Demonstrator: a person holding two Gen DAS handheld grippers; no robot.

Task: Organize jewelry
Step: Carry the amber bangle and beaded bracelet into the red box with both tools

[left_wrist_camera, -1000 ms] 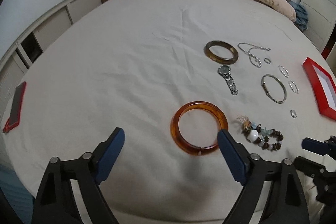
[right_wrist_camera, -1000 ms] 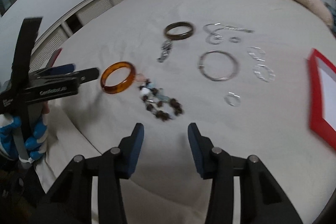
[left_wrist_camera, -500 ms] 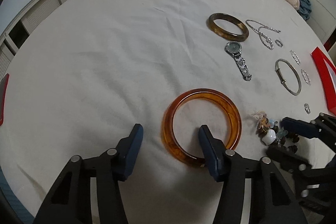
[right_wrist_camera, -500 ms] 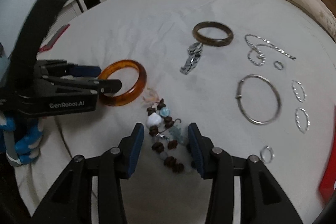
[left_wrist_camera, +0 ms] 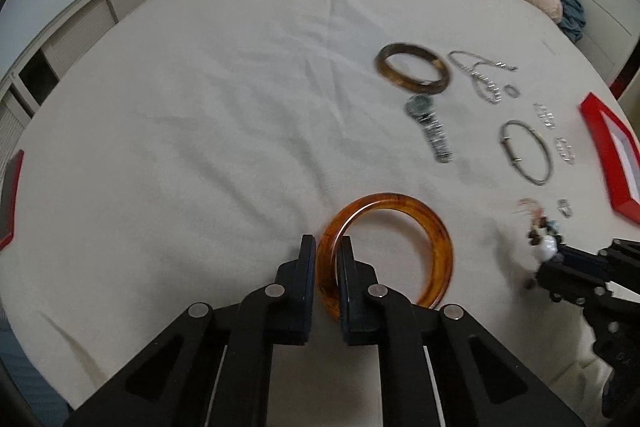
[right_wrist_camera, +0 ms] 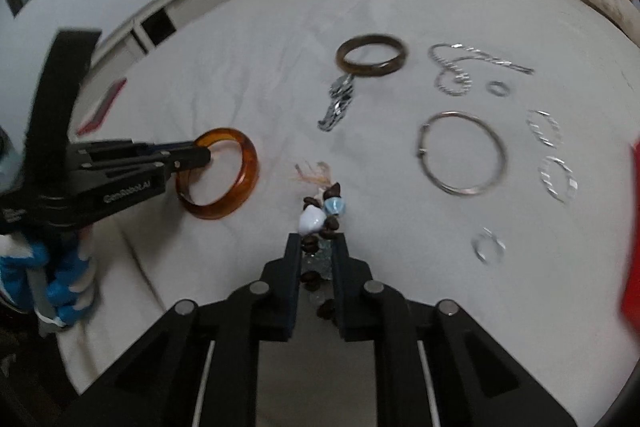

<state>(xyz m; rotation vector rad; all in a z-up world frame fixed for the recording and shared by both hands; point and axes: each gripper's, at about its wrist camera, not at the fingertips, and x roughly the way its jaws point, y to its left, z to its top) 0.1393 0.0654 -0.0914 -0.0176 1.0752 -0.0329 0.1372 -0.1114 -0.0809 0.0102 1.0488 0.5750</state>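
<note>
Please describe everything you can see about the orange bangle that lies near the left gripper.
The orange bangle is a thick, glossy, translucent amber ring with darker brown mottling, plastic or resin by its look. It is whole and closed, with no clasp. It rests on the white bedsheet, and looks slightly tilted. The left gripper has just been closing and now pinches its near rim, one finger outside the ring, the other inside. Nothing else touches it; the beaded bracelet lies apart beside it.

soft even indoor light, slightly dim, faint shadows on the white bedsheet (left_wrist_camera: 200, 131), no glare, strong fisheye bending with dark vignette at corners, motion blur on the silver jewelry (right_wrist_camera: 460, 155), right view grainier and smeared
</note>
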